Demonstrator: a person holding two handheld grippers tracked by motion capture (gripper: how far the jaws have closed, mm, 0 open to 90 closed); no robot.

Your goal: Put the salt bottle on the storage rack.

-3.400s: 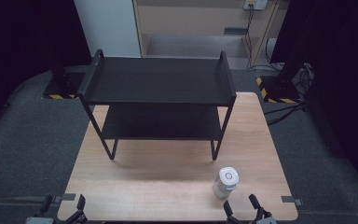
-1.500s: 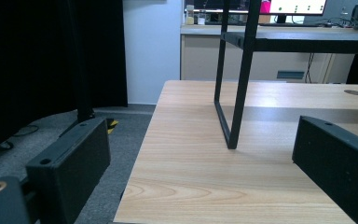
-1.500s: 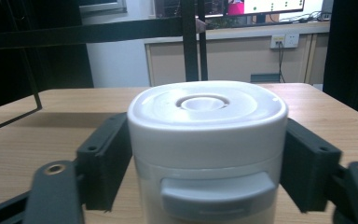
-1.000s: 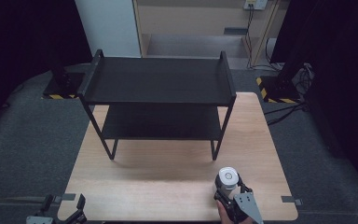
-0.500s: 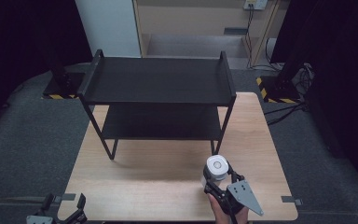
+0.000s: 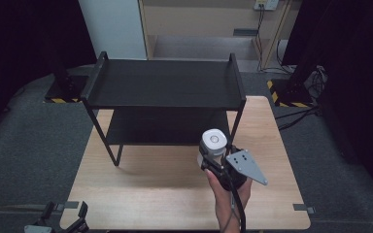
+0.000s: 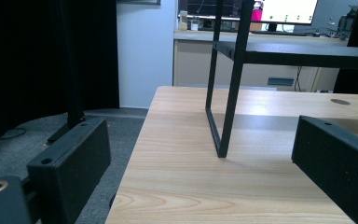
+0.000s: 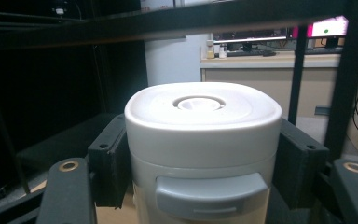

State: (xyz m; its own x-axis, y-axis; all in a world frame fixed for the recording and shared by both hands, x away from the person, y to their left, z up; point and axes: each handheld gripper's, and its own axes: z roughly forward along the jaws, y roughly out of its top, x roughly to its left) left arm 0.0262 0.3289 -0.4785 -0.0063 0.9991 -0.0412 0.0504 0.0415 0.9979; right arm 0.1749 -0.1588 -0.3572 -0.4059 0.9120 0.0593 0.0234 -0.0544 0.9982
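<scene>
Right gripper [image 6: 212, 156] clamping white lidded container [image 6: 213, 143], holding it beside black shelf rack [image 6: 165, 85]; left gripper [image 6: 63, 219] idling at table [image 6: 150, 179] edge, jaws gaping wide.

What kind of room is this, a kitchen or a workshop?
Probably a lab or office test area, not a kitchen: black curtains hang around one wooden table, computer screens sit on a counter behind, and cables run across the carpet.
</scene>
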